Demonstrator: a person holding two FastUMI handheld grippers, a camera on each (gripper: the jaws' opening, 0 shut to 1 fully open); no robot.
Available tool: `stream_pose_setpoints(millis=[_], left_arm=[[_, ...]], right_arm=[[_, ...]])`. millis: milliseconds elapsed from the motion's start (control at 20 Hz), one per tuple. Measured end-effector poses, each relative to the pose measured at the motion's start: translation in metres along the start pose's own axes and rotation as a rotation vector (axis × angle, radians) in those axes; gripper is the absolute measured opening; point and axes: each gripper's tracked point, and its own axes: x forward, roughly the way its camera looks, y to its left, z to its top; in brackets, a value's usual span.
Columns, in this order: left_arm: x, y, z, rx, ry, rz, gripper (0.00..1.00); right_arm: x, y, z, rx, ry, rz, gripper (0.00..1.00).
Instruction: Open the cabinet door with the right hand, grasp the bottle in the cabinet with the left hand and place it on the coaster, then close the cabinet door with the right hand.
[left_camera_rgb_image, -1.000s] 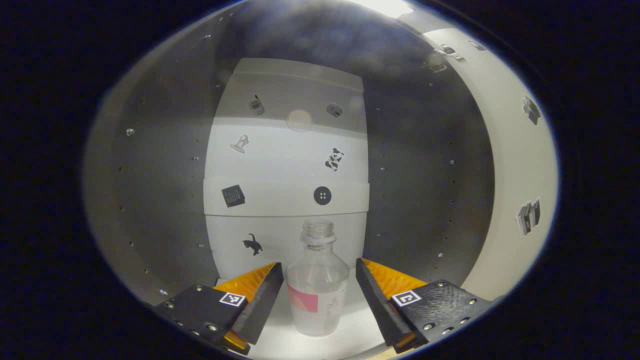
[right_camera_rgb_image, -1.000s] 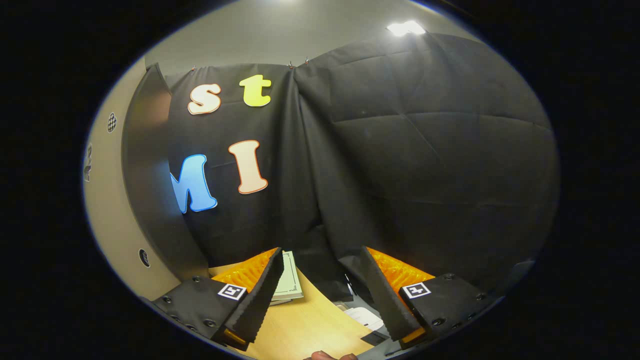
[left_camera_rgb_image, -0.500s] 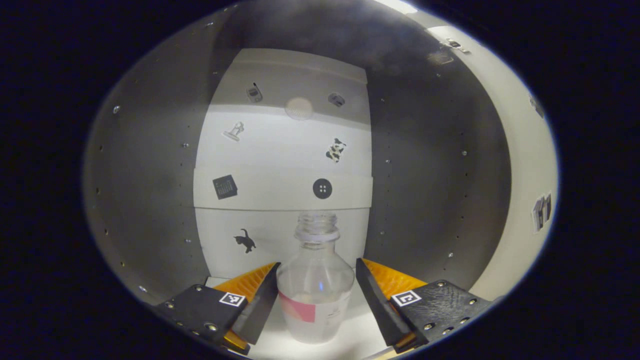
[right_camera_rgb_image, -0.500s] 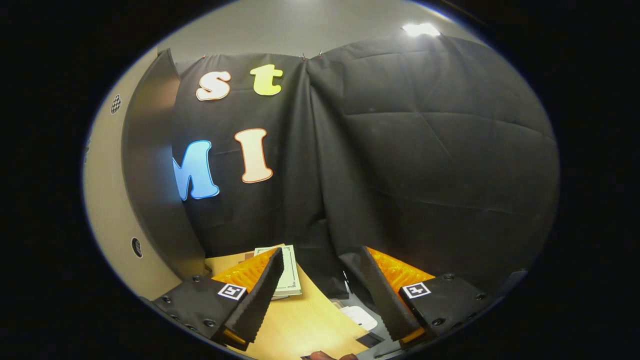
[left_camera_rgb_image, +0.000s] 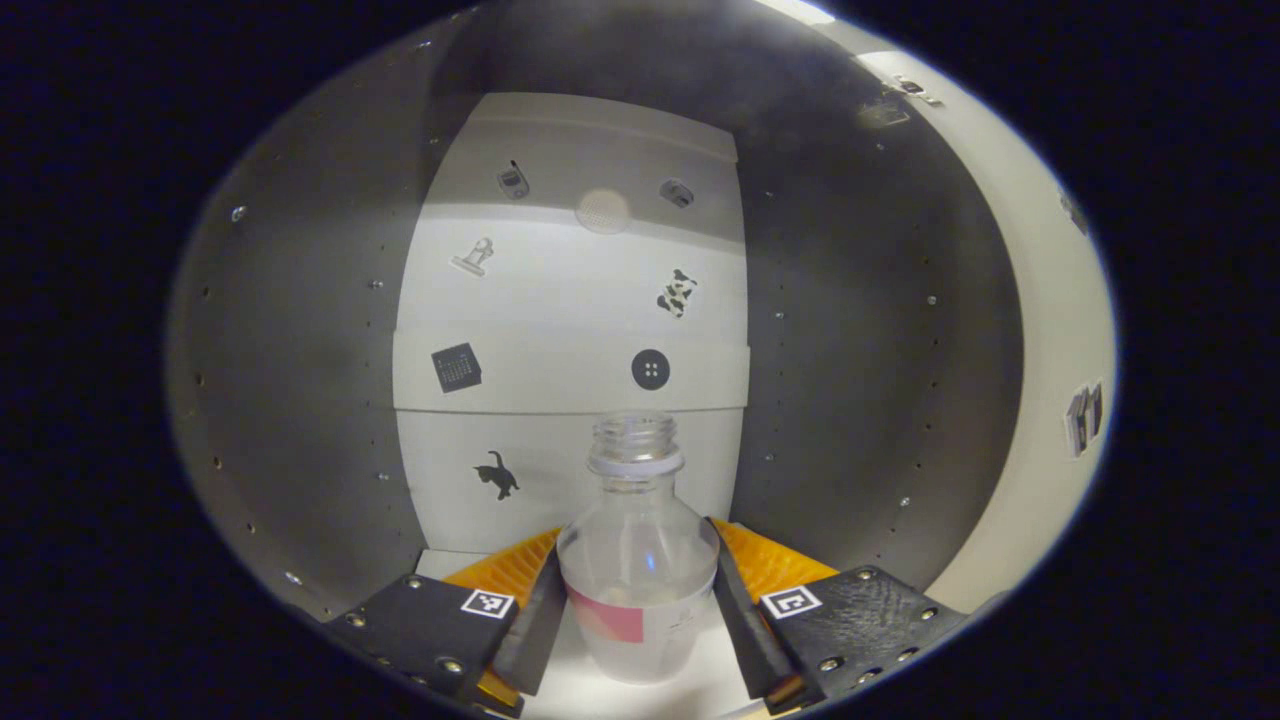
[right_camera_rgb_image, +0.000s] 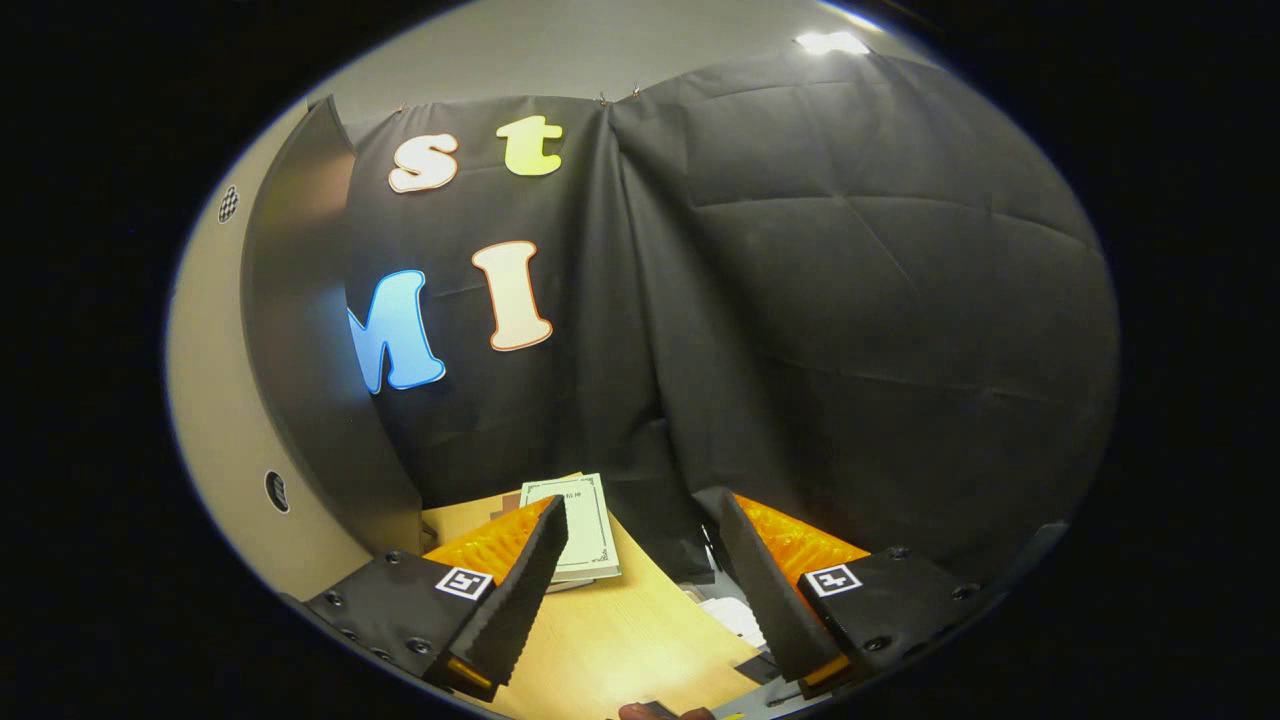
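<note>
A clear uncapped bottle (left_camera_rgb_image: 637, 590) with a pink and white label stands upright on the white floor of the open cabinet (left_camera_rgb_image: 570, 310). My left gripper (left_camera_rgb_image: 640, 625) reaches into the cabinet, and its two fingers press on the bottle's left and right sides at label height. In the right gripper view, my right gripper (right_camera_rgb_image: 640, 580) is open with nothing between its fingers, hovering over a wooden table (right_camera_rgb_image: 620, 640). The cabinet door (right_camera_rgb_image: 300, 330) stands swung open at the left of that view.
Grey side walls with rows of small holes close in the cabinet on both sides (left_camera_rgb_image: 300, 400). The open door's pale edge (left_camera_rgb_image: 1050, 400) is at the right. A pale green book (right_camera_rgb_image: 580, 515) lies on the table near the black cloth wall.
My left gripper's fingers have closed inward from either side until they touch the bottle. The right gripper has drifted slightly, bringing more of the book into sight.
</note>
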Motion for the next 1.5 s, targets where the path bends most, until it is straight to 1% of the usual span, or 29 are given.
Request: stream_pose_setpoints(millis=[200,250,300,350,600,850,900,950,1050,1150,1200,1350,1400,1500], left_arm=[[-0.002,-0.002,0.006,-0.012,-0.028,0.001,0.72],[-0.003,-0.002,0.008,-0.006,-0.036,-0.001,0.70],[-0.004,-0.001,0.008,-0.001,-0.038,-0.001,0.71],[-0.006,-0.002,0.008,-0.001,-0.034,-0.006,0.69],[-0.017,-0.007,0.013,0.019,-0.046,-0.041,0.70],[-0.038,-0.007,0.016,0.088,-0.049,-0.080,0.70],[-0.041,-0.008,0.017,0.092,-0.053,-0.087,0.68],[-0.045,-0.008,0.017,0.093,-0.054,-0.090,0.71],[-0.055,-0.008,0.017,0.086,-0.049,-0.093,0.70],[-0.064,-0.006,0.015,0.087,-0.042,-0.089,0.71],[-0.069,-0.004,0.014,0.090,-0.039,-0.085,0.68],[-0.081,0.002,0.008,0.082,-0.028,-0.071,0.68],[-0.085,0.004,0.005,0.072,-0.020,-0.059,0.68],[-0.091,0.009,-0.001,0.063,-0.010,-0.032,0.68]], right_arm=[[-0.004,0.004,-0.002,0.003,0.005,0.006,0.98],[-0.004,0.005,-0.002,0.002,0.004,0.006,0.98],[-0.006,0.005,-0.002,-0.002,0.002,0.004,0.98],[-0.008,0.005,-0.001,-0.004,-0.002,0.003,0.98],[-0.020,0.006,0.001,0.009,-0.017,-0.003,0.98],[-0.038,0.003,-0.001,0.028,-0.033,-0.011,0.98],[-0.042,0.002,0.000,0.036,-0.036,-0.013,0.97],[-0.046,0.001,0.001,0.042,-0.043,-0.021,0.98],[-0.055,-0.001,0.004,0.050,-0.059,-0.029,0.98],[-0.064,-0.002,0.006,0.052,-0.069,-0.033,0.98],[-0.069,-0.002,0.007,0.053,-0.075,-0.034,0.98],[-0.078,0.000,0.014,0.068,-0.092,-0.030,0.97],[-0.081,0.001,0.013,0.073,-0.086,-0.033,0.97],[-0.089,0.006,0.017,0.045,-0.101,-0.029,0.98]])
